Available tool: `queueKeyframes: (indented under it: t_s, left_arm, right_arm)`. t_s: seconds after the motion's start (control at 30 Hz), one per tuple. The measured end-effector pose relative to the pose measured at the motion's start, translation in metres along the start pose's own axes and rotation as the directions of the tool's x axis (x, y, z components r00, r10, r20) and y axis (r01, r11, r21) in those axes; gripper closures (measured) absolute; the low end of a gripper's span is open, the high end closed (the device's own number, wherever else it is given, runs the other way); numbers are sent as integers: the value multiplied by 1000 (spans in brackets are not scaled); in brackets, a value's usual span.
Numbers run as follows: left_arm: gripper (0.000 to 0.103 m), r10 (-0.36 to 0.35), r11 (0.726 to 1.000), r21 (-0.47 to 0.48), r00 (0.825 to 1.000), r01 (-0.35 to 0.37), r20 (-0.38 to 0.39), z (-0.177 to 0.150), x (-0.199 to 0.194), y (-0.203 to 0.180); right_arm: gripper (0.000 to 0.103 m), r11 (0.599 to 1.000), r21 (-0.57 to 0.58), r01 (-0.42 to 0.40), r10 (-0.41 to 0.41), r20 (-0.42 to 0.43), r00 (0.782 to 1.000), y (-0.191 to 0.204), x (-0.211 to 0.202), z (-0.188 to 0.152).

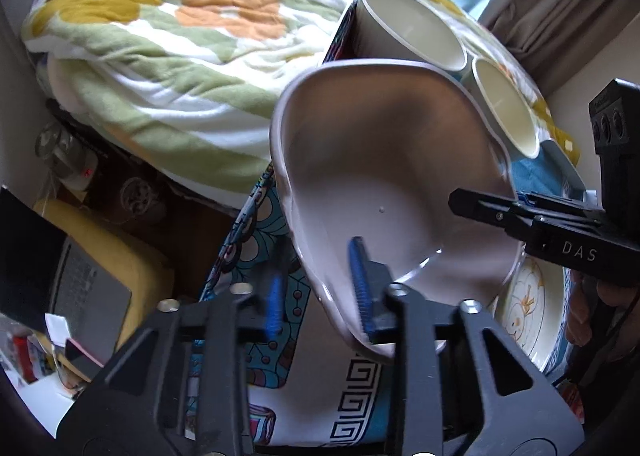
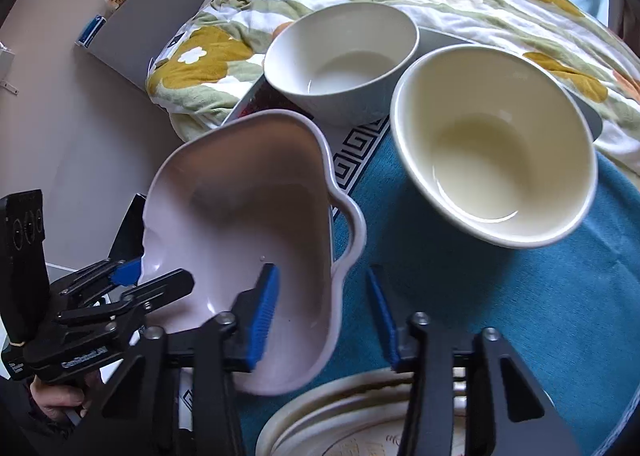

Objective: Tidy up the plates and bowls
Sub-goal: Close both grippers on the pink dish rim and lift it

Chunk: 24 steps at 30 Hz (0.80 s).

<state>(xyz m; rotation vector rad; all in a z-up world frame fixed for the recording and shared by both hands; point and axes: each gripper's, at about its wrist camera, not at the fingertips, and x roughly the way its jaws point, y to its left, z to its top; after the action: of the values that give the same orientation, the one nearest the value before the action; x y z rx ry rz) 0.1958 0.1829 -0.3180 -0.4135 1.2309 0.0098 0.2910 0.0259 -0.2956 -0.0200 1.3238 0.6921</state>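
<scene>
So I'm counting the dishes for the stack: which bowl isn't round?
The lilac bowl with the wavy, lobed rim, gripped by the left gripper and right gripper. The white bowl and cream bowl behind are plain circles.

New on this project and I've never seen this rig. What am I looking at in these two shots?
There is no robot here. A person holds a two-finger gripper in each hand, and each gripper carries a fisheye camera looking along its fingers. One picture is from the left gripper, the other from the right gripper, so each view also shows the other tool. Both are closed on opposite rims of a pale, wavy-edged dish, which sits tilted between them. Behind it, two empty cream bowls stand side by side on a teal patterned cloth. A decorated plate lies nearest the cameras, below the dish. The floral quilt beyond is just background.
</scene>
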Motion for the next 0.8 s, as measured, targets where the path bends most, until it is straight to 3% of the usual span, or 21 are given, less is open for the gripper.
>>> queueKeyframes:
  t_s: [0.1,0.23,0.4,0.6,0.8]
  left_arm:
    - [90,16,1000,11,1000,-16,-6,2,4,-3]
    - [91,74,996,54,997,-76,25,4,-7,-15]
    - [91,109,988,106,991,-117,77,3,-35,-41]
    - [91,101,977,171,980,-130,169,-14,-83,-108]
    - [91,21,958,276,980,-76,196,-43,-104,-197]
  right_arm:
    - [91,1000,15,-3,3,-8,1000,-1,2,1]
    - [91,1000,-11,19,-19,21,1000,8,-5,-2]
    - [91,1000,12,-26,25,102,995,2,-39,-11]
    - [91,1000,16,-14,10,227,974,-10,-109,-40]
    - [91,995,98,21,-52,328,943,-52,-189,-100]
